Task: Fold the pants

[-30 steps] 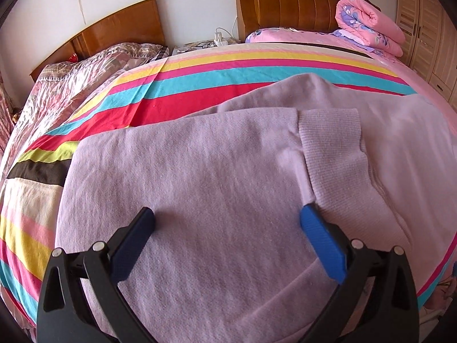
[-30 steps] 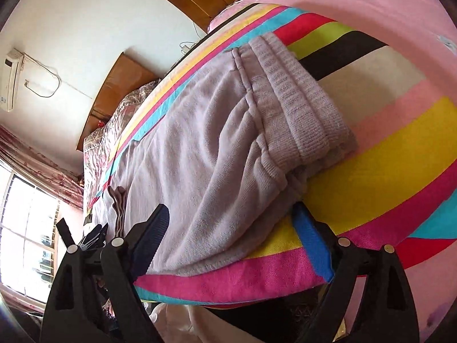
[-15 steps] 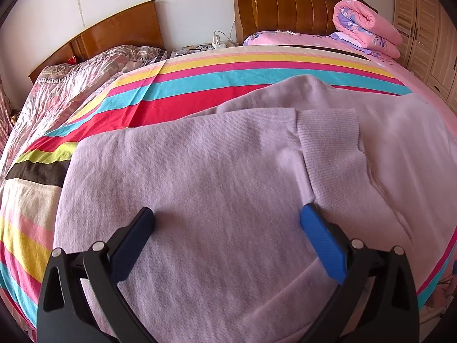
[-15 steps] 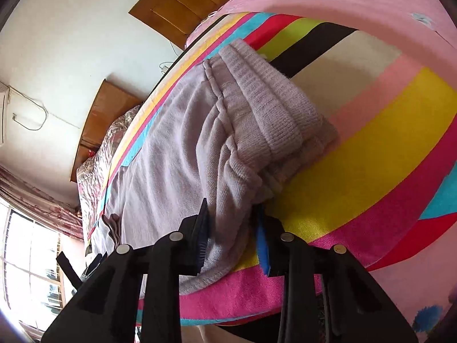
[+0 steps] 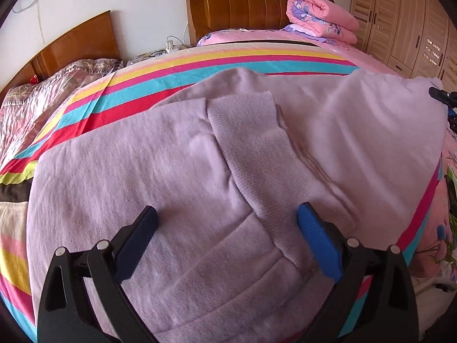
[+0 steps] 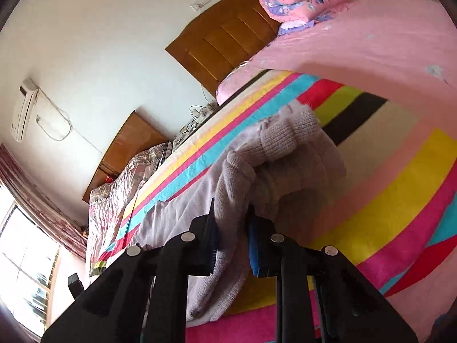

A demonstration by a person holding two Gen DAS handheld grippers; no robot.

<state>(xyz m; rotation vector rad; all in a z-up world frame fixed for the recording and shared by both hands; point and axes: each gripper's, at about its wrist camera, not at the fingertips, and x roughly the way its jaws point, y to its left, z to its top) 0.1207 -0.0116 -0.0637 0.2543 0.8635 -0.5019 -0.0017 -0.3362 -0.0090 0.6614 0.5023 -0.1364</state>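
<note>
Pants (image 5: pixel 177 177): lilac, on striped bedspread (image 5: pixel 171 74). Left gripper (image 5: pixel 227 223): fingers spread above them. Right gripper (image 6: pixel 232 220): clamped on lifted waistband (image 6: pixel 288 145).

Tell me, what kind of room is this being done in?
Most likely a home bedroom. The lilac pants lie on a bed with a striped sheet and a wooden headboard, a rolled pink quilt at its head, and wardrobe doors alongside.

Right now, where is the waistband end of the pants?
In the right wrist view, the ribbed waistband is lifted off the striped bedsheet, bunched just above the right gripper, which is clamped on the lilac pants.
</note>
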